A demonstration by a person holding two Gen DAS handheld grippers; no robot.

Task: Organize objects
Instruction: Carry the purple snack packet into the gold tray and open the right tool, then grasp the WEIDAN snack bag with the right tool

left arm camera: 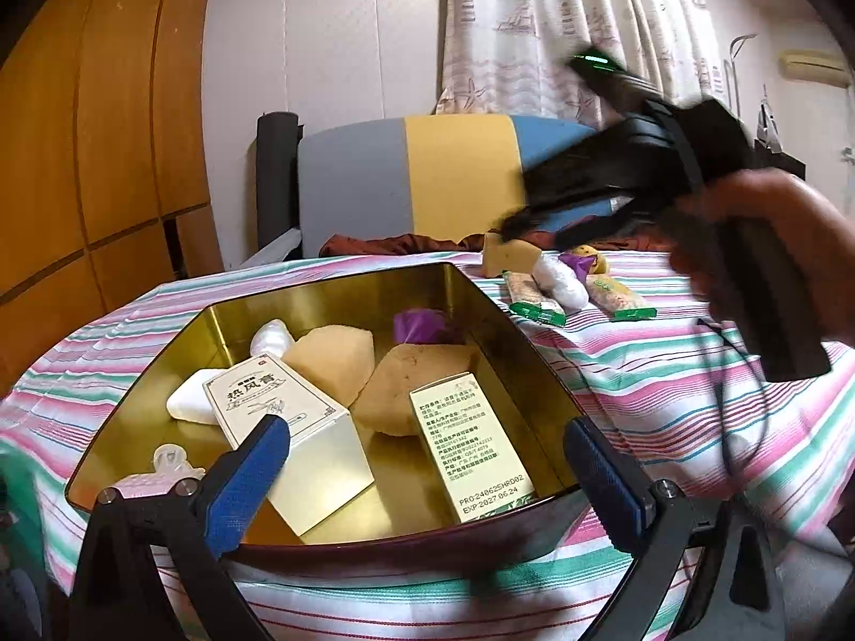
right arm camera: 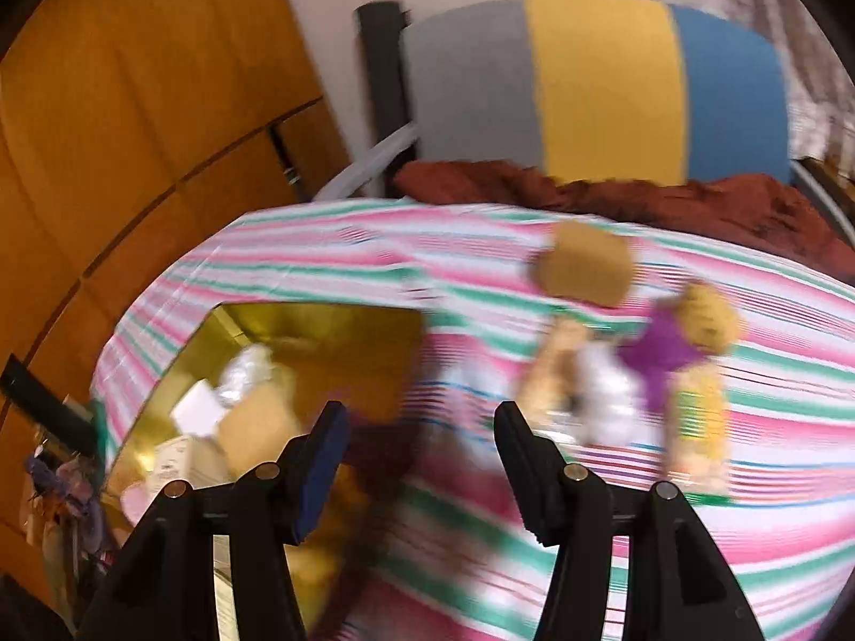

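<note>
The left tool point(left arm camera: 422, 459) is spread wide over the gold tin point(left arm camera: 483, 299), where a green box point(left arm camera: 470, 448) reads "EXP:2027.06.24". The right tool point(right arm camera: 422, 427), parted and empty, hangs over the striped surface point(right arm camera: 331, 251).

A: How many in the tin point(left arm camera: 481, 310)?
B: Two boxes point(left arm camera: 288, 427) point(left arm camera: 470, 443), two sponges point(left arm camera: 331, 358) point(left arm camera: 411, 390), one purple wrapper point(left arm camera: 422, 323).
A: And on the cloth point(left arm camera: 668, 390), far right?
B: Two snack bars point(left arm camera: 534, 299) point(left arm camera: 617, 296), one sponge point(left arm camera: 510, 259).
</note>
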